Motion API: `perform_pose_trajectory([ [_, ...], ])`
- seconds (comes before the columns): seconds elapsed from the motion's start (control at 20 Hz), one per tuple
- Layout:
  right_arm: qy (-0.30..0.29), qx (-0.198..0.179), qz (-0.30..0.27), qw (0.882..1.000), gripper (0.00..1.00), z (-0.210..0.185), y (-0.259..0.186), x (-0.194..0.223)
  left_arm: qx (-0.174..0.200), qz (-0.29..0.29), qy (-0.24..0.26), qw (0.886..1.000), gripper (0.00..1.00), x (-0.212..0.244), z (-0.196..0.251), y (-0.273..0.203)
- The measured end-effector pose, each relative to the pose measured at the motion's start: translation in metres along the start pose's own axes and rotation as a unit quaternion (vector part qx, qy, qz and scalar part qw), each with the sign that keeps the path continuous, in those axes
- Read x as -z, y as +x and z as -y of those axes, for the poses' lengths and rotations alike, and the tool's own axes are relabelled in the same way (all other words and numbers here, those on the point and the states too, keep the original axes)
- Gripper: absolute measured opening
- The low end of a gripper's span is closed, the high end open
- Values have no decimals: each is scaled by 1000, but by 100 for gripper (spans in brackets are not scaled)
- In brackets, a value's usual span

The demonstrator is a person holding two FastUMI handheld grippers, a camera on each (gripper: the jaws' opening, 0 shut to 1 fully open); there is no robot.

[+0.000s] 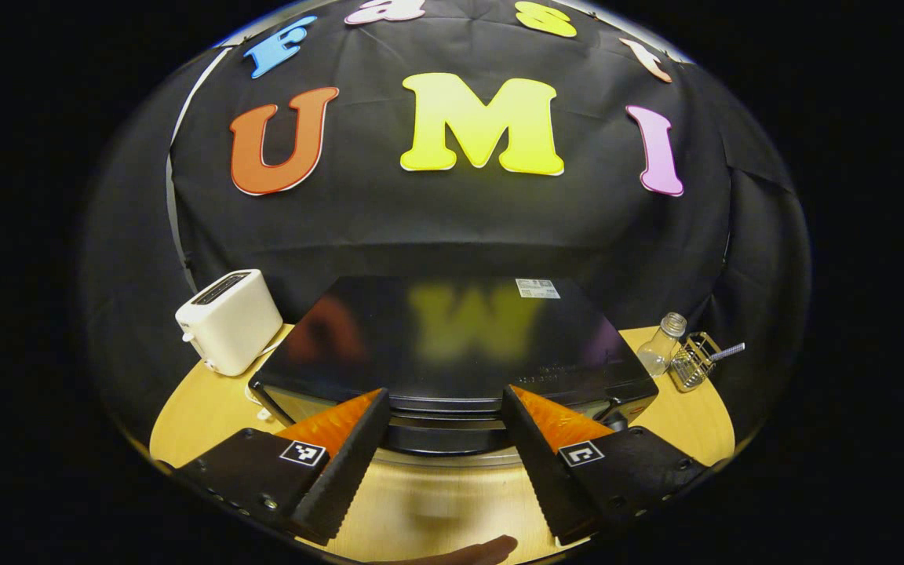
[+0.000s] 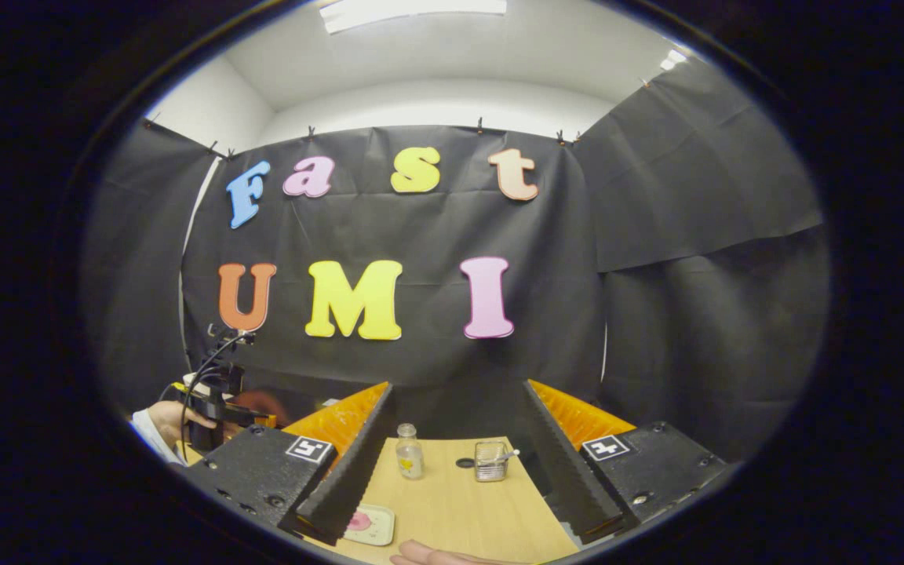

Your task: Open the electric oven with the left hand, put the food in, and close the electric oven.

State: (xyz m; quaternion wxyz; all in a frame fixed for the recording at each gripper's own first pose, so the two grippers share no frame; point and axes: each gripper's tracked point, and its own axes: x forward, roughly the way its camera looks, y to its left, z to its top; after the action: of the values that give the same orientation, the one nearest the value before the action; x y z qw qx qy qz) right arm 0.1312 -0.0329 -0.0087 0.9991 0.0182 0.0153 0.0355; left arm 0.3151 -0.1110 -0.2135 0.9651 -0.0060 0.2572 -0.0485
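**Wooden table and its load**

The light wooden table point(image 1: 201, 408) carries a black electric oven point(image 1: 452, 345) at centre; a white toaster point(image 1: 228, 320) to its left; a glass bottle point(image 1: 662, 344) and wire basket point(image 1: 694, 359) to its right; a small plate point(image 2: 369, 524) lies at the near edge.

One electric oven point(image 1: 452, 345), one white toaster point(image 1: 228, 320), one glass bottle point(image 1: 662, 344), one wire basket point(image 1: 694, 361) (a utensil inside), one small plate point(image 2: 369, 524); two grippers: left point(image 1: 444, 408), right point(image 2: 458, 400).
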Motion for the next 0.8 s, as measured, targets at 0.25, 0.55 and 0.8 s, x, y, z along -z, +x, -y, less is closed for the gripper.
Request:
perform_pose_trajectory([
  [0.25, 7, -1, -10, 1000, 96, -2, -3, 4, 1, 1, -3, 1000, 92, 5, 0, -2],
  [0.55, 6, 4, -7, 1000, 96, -2, -13, -2, 5, 8, -9, 1000, 92, 19, -2, -24],
  [0.8, 5, 1, -3, 1000, 96, -7, -25, -8, 11, 16, -16, 1000, 92, 38, -2, -46],
])
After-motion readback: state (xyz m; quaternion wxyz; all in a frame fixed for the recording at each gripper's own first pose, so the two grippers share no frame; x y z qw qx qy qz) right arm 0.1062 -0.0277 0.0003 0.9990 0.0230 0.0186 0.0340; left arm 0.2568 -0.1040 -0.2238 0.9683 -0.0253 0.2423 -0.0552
